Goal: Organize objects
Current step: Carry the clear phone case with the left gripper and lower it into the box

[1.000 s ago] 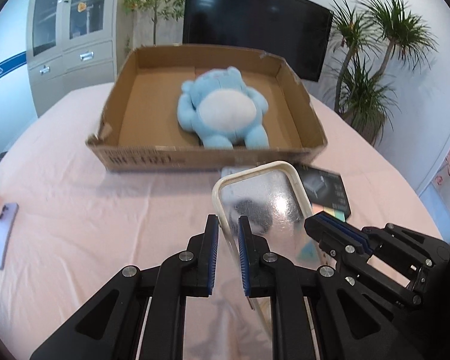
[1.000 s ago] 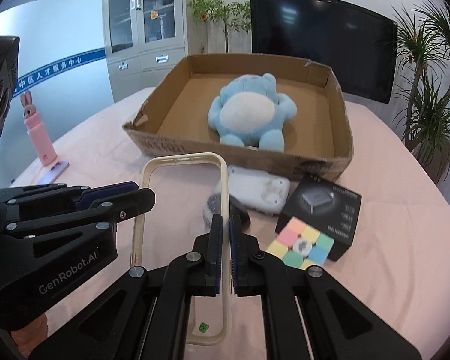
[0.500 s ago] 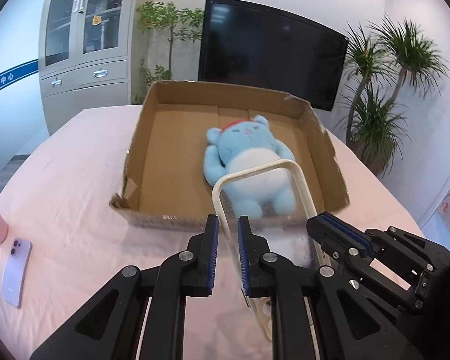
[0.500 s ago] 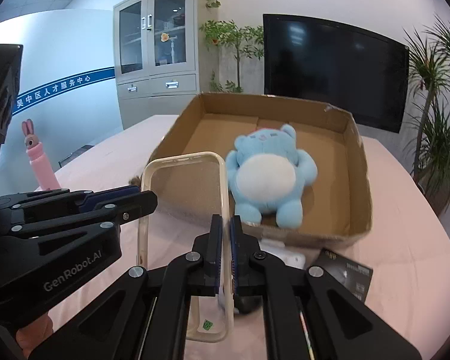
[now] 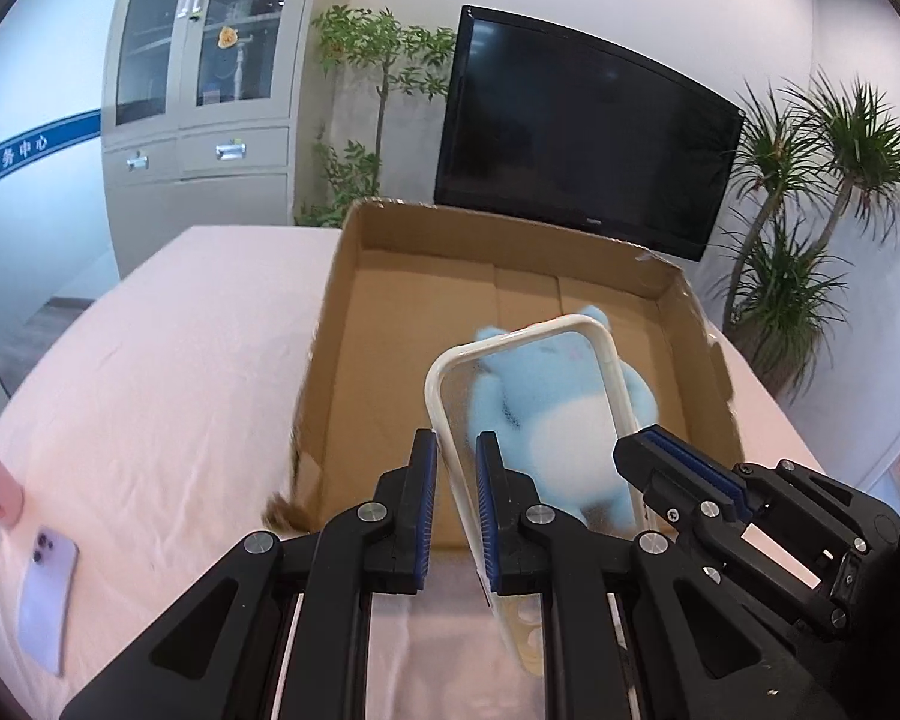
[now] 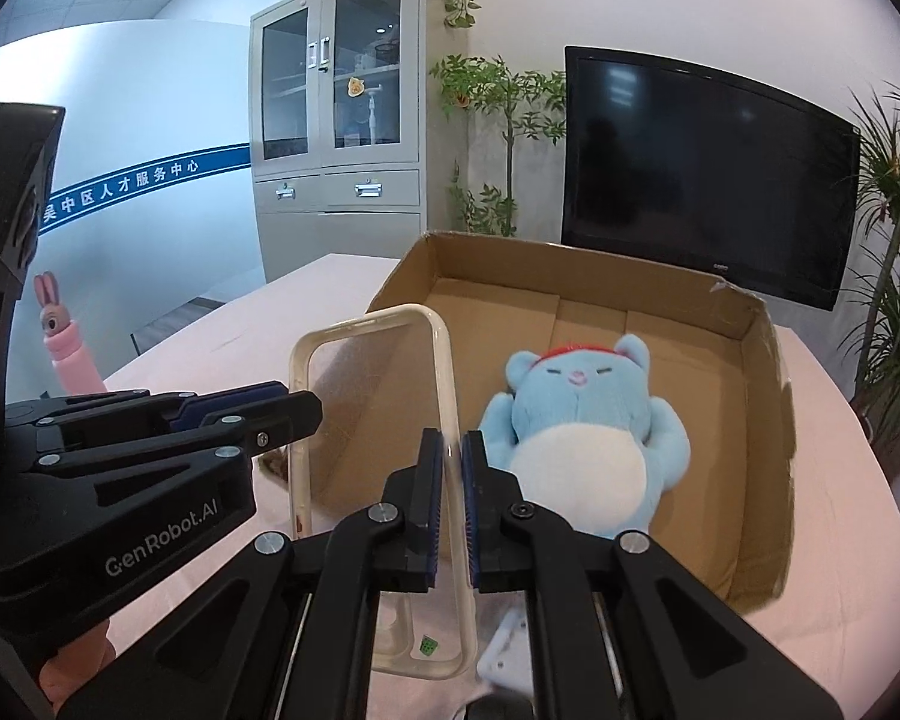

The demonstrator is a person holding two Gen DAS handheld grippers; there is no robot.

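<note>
Ahead, blue plush bear [image 6: 582, 438] inside cardboard box [image 6: 762, 420], behind phone case [image 6: 384, 408].

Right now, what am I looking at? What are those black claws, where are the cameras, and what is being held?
The claws are two hand-held grippers a person carries; no robot arm. Each carries a fisheye camera looking along its fingers, giving two views. The left gripper and right gripper each pinch one long edge of a clear phone case, held over a cardboard box where a blue plush bear lies. On the pink tablecloth lie a purple phone and a pink rabbit bottle.
</note>
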